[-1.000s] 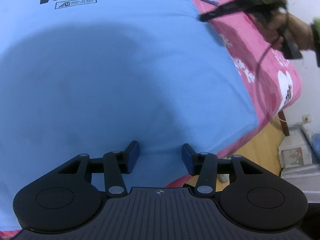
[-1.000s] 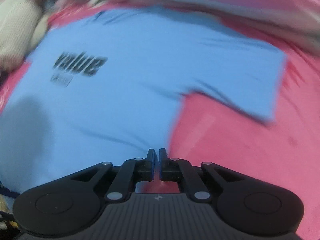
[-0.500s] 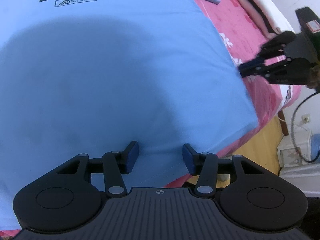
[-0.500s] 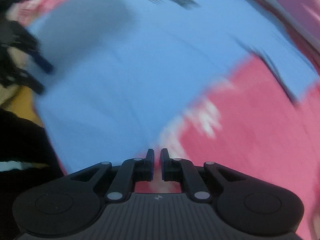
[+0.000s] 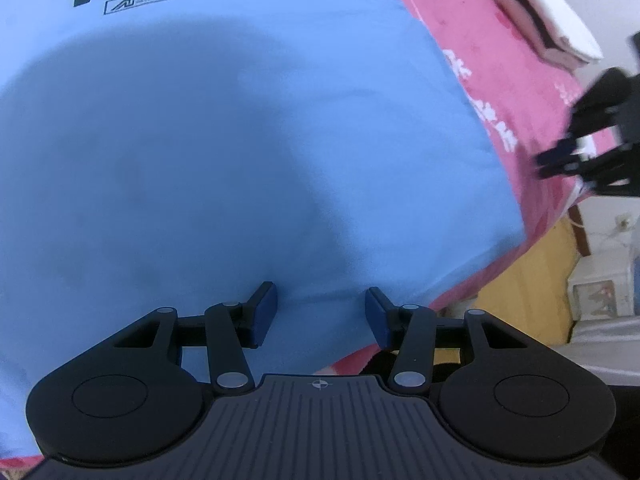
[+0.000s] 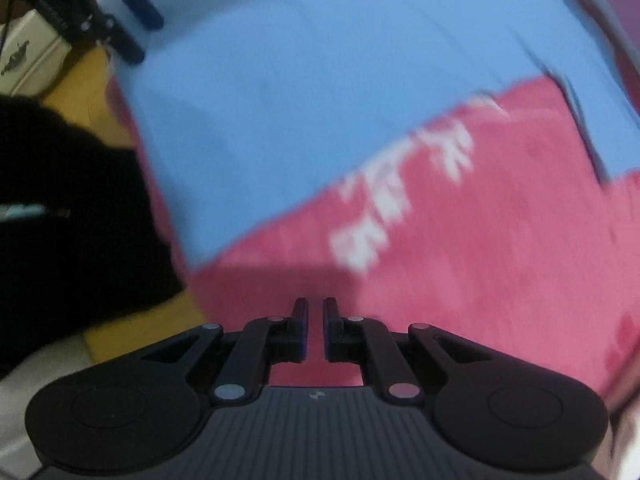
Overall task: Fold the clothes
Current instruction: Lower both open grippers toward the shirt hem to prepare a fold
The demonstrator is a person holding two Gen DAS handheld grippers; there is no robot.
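In the left wrist view, a light blue cotton T-shirt with a black "value" print (image 5: 256, 128) is seen spread flat on a pink bedspread with white motifs (image 5: 492, 80), its bottom hem lying near the bed's edge. The left gripper (image 5: 320, 314) is held over that hem with its blue-padded jaws about half apart and nothing between them, exactly as in the earlier pictures. The right gripper (image 5: 576, 160) is seen at the far right beside the shirt's side edge, whereas a second ago it was up by the sleeve. In the right wrist view, which is blurred, the right gripper (image 6: 316, 330) is shown over bare pink bedspread just off the shirt's lower corner (image 6: 192, 256), its jaws almost closed and holding nothing; earlier the sleeve filled this view. The two lower corners therefore appear ready to be gripped for a first fold.
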